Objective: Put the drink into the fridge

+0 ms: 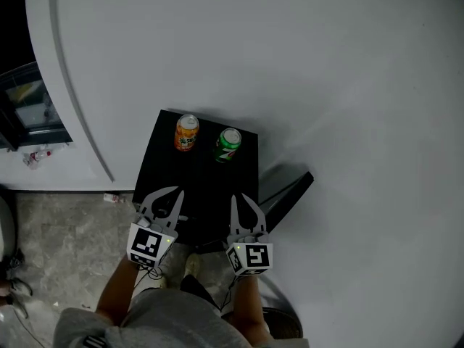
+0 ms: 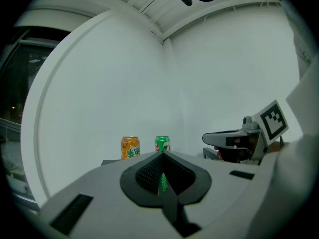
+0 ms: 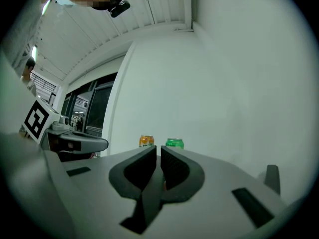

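Left gripper (image 1: 174, 194) and right gripper (image 1: 239, 198) both closed, empty, levelled at orange can (image 1: 186, 133) and green can (image 1: 228, 144) across black table (image 1: 203, 187), likely lining up a pick.

A small black table (image 1: 206, 180) stands near the white wall. 2 drink cans stand upright on it, both at its far edge: an orange can (image 1: 187, 133) on the left and a green can (image 1: 228, 144) on the right, just beside each other but not touching. The near part of the black top is bare. The table stands on a grey speckled floor (image 1: 65, 230).
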